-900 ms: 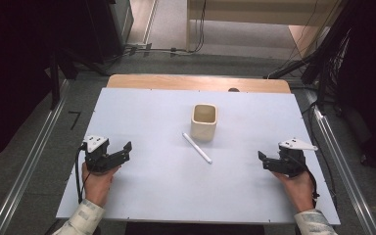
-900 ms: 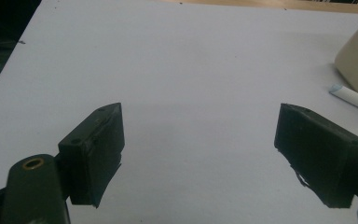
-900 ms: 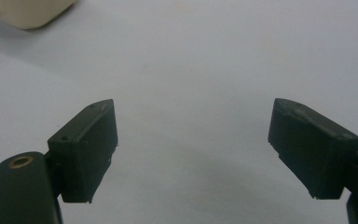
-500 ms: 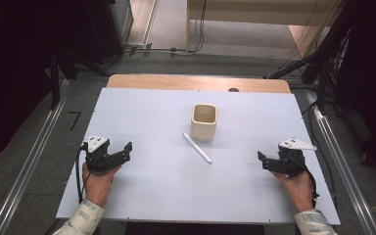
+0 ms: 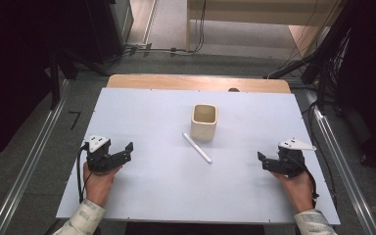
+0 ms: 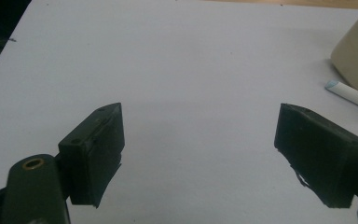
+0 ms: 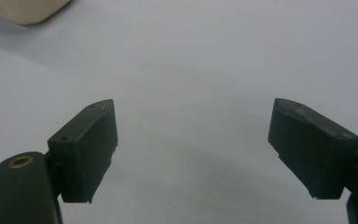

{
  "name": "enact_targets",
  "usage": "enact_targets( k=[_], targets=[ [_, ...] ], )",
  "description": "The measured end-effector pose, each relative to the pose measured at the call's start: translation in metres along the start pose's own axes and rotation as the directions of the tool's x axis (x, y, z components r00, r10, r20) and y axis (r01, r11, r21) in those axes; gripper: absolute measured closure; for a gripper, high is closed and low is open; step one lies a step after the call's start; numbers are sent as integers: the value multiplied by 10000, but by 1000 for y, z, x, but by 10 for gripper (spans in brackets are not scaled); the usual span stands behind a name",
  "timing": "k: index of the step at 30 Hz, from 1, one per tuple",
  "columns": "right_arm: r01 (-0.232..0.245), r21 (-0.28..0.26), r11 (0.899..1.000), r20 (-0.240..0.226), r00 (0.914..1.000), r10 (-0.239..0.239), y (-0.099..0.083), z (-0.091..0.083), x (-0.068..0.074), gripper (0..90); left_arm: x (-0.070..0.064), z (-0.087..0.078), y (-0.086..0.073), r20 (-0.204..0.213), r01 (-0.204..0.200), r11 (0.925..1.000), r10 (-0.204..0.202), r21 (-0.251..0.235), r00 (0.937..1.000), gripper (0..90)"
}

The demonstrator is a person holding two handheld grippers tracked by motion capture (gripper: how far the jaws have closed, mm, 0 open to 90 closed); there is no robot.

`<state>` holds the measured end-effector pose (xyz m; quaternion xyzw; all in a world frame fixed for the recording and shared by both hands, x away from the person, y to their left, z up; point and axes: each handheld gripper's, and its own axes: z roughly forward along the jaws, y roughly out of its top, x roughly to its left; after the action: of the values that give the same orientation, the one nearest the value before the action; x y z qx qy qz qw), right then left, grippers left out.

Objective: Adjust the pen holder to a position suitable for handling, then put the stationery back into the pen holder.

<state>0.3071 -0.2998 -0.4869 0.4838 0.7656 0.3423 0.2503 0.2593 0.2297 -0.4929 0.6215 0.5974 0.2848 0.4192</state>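
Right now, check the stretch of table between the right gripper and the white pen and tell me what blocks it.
Nothing visible does. Bare white table lies between the right gripper, jaws open, and the pen. The beige cup stands beyond the pen, off that line.

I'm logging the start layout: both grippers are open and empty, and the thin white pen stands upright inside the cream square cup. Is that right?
Not quite. The thin white pen is not in the cream square cup; it lies flat on the white table just in front of the cup, as the high view shows. The rest holds: the left gripper and the right gripper are open and empty.
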Motion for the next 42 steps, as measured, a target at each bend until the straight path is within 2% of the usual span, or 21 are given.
enact_targets(
  k=[13,16,27,31,42],
  targets=[
    [55,-56,10000,-182,9998,-56,3,3,5,139,1,-1,0,5,17,10000,-17,4,10000,164],
    [76,-115,9999,-347,9994,-80,4,4,8,140,0,-1,-1,-1,-14,10000,14,31,10000,164],
    [121,-123,9999,-399,9991,-126,8,7,13,144,0,1,-1,37,-24,10000,23,72,10000,164],
    [79,-196,9998,-656,9978,-92,10,8,15,157,-1,1,-1,44,-45,10000,44,80,10000,164],
    [-73,-252,9997,-976,9952,48,13,10,19,160,-2,2,-1,39,-62,9999,61,114,10000,164]
  ],
)
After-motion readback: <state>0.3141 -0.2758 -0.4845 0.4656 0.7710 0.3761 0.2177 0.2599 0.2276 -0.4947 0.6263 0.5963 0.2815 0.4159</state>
